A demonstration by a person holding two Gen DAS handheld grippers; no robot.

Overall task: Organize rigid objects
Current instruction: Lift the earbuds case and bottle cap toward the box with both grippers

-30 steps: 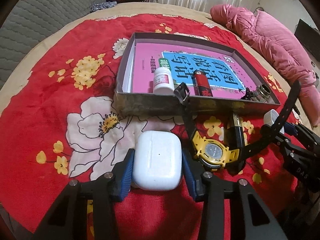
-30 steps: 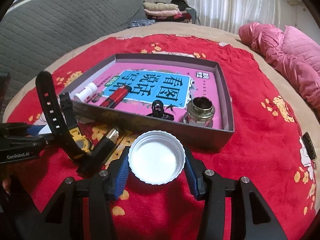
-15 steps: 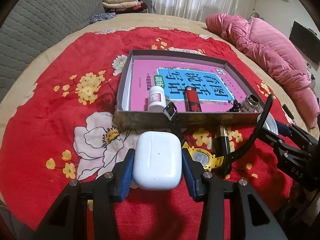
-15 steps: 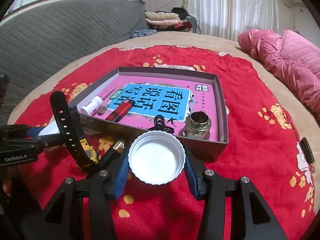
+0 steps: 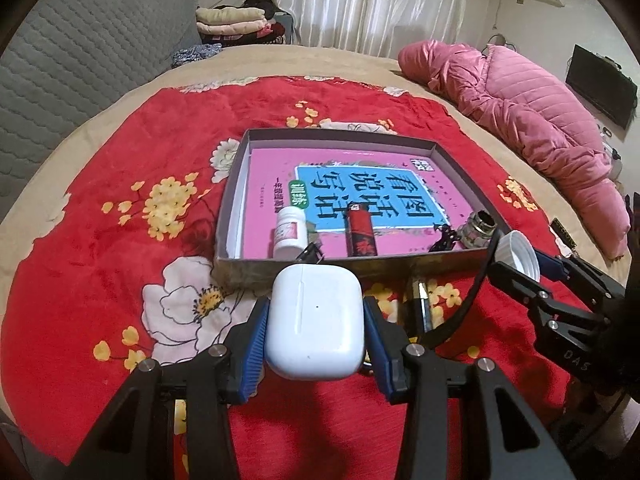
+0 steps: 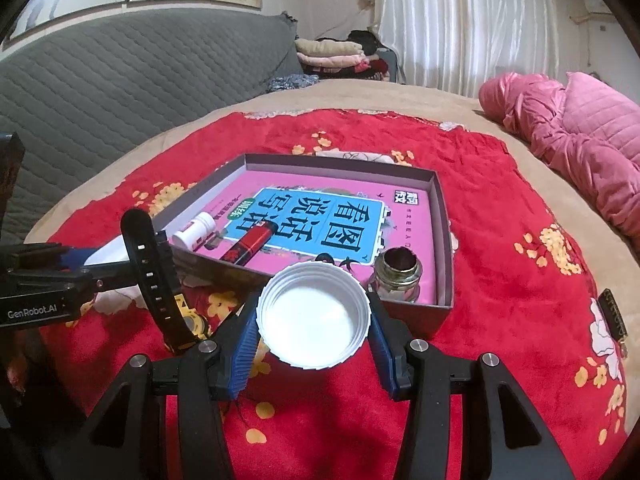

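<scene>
My left gripper (image 5: 316,336) is shut on a white earbud case (image 5: 316,320), held above the red blanket just short of the shallow grey box (image 5: 340,276). My right gripper (image 6: 312,328) is shut on a white screw cap (image 6: 313,316), open side up, also in front of the box; the cap (image 5: 516,250) shows at right in the left wrist view. Inside the box lie a pink book (image 5: 360,196), a small white bottle (image 5: 290,232), a red lighter (image 5: 361,234), a black clip (image 5: 442,238) and a small glass jar (image 6: 398,274).
A black-strapped yellow watch (image 6: 160,276) and a dark pen-like thing (image 5: 420,304) lie on the red flowered blanket (image 5: 100,240) before the box. A pink quilted coat (image 5: 520,108) lies at right, a grey quilted headboard (image 6: 120,80) at left, folded clothes (image 5: 236,20) behind.
Both grippers have risen and tilted up with their loads, the left more. The box now looks farther and more of the room shows; the watch is mostly hidden behind the earbud case.
</scene>
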